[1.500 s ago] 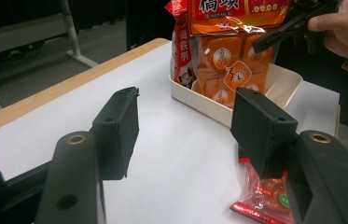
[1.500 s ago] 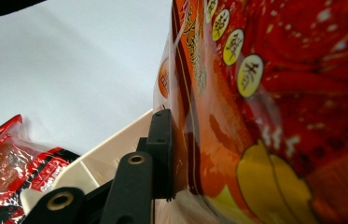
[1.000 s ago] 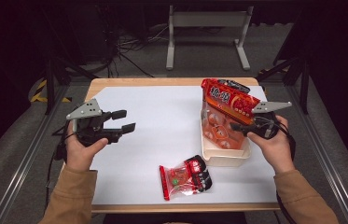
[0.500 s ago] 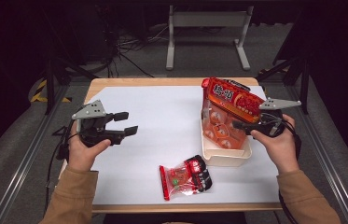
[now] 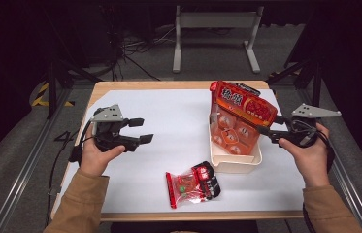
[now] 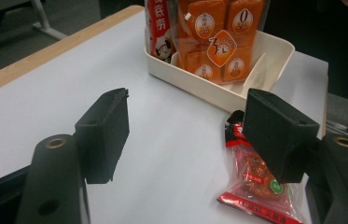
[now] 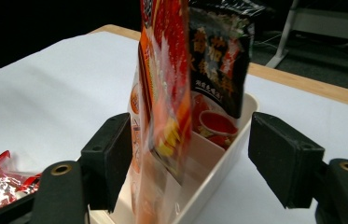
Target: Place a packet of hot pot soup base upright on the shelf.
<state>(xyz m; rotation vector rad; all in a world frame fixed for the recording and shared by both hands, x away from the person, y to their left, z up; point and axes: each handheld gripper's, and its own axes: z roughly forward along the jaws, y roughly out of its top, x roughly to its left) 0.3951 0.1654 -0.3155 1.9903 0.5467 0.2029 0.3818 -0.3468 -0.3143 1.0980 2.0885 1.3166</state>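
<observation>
The right gripper (image 5: 268,127) fingers, just opening, flank the orange packet (image 5: 237,116) standing in the tray (image 5: 234,164); the left gripper (image 5: 139,130) fingers gape empty.

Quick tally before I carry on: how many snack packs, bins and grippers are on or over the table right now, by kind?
Snack packs: 3, the orange pack and the dark pack standing in the bin, and the small red pack lying on the table.
Bins: 1, the white bin.
Hand-held grippers: 2, the left hand-held gripper and the right hand-held gripper.
Total: 6.
</observation>
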